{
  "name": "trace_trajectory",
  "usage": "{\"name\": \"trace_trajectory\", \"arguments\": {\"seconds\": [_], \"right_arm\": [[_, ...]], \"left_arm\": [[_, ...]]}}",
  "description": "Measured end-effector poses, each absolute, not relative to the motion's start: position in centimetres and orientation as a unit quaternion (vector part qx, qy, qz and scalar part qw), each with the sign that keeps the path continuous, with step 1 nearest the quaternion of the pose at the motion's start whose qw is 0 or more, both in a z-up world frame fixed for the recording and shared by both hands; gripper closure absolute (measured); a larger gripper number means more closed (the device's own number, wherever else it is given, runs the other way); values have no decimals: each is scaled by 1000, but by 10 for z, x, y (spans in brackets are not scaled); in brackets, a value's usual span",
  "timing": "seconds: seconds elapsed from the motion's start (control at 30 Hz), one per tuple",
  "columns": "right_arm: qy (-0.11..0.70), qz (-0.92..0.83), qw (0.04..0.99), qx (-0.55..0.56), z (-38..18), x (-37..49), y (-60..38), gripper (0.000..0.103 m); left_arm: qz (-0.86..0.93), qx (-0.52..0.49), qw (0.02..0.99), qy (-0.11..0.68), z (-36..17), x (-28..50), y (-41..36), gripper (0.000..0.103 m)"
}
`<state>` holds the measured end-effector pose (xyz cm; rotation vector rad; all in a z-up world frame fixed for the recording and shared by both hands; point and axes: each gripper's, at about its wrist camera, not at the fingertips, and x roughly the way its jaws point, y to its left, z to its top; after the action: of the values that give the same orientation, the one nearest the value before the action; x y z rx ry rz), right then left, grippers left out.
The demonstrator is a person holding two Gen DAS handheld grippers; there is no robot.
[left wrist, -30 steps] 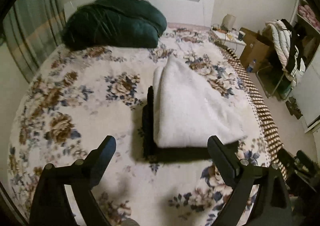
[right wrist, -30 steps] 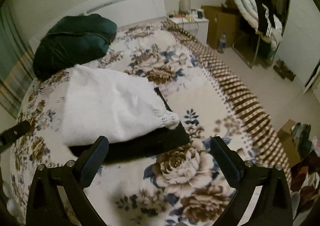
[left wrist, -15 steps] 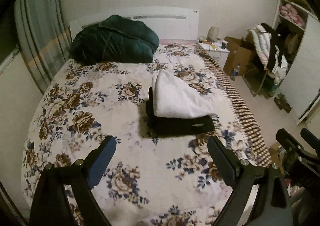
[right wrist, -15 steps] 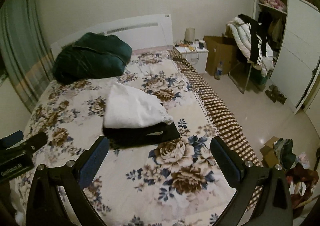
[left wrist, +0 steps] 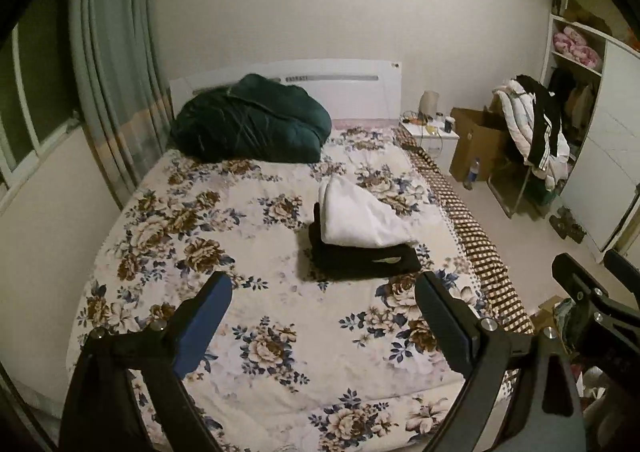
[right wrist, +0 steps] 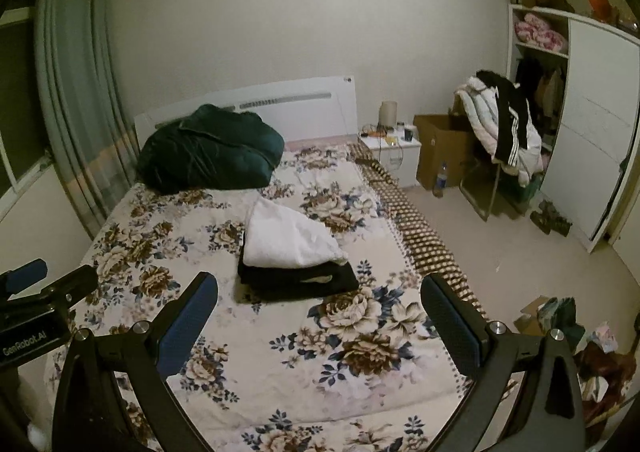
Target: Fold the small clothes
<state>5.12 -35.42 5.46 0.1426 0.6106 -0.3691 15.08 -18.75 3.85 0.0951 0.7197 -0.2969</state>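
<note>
Tongs (left wrist: 323, 288) farther back; stack (left wrist: 360, 236) lengthwise bedward.

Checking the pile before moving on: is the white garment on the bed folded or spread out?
Folded: the white garment is a compact bundle lying on a folded black garment on the bed.

floral bedspread (left wrist: 248, 244) | green duvet (left wrist: 252, 124) at headboard (left wrist: 344, 88) | nightstand (left wrist: 434, 136) | cardboard box (right wrist: 442, 148) | wardrobe (right wrist: 592, 124)
</note>
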Motion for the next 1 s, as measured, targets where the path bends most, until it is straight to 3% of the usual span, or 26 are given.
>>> {"name": "trace_trajectory", "arguments": {"seconds": [0.2, 0.27, 1.0], "right_arm": [[289, -169, 940, 67, 76, 23, -356, 0], [289, -168, 940, 62, 77, 22, -359, 0], [288, -152, 944, 50, 85, 19, -380, 0]], "left_arm": [[-138, 30, 928, 343, 43, 135, -187, 9], [-140, 27, 929, 341, 43, 130, -186, 0], [-112, 34, 940, 322, 52, 103, -194, 0]]}}
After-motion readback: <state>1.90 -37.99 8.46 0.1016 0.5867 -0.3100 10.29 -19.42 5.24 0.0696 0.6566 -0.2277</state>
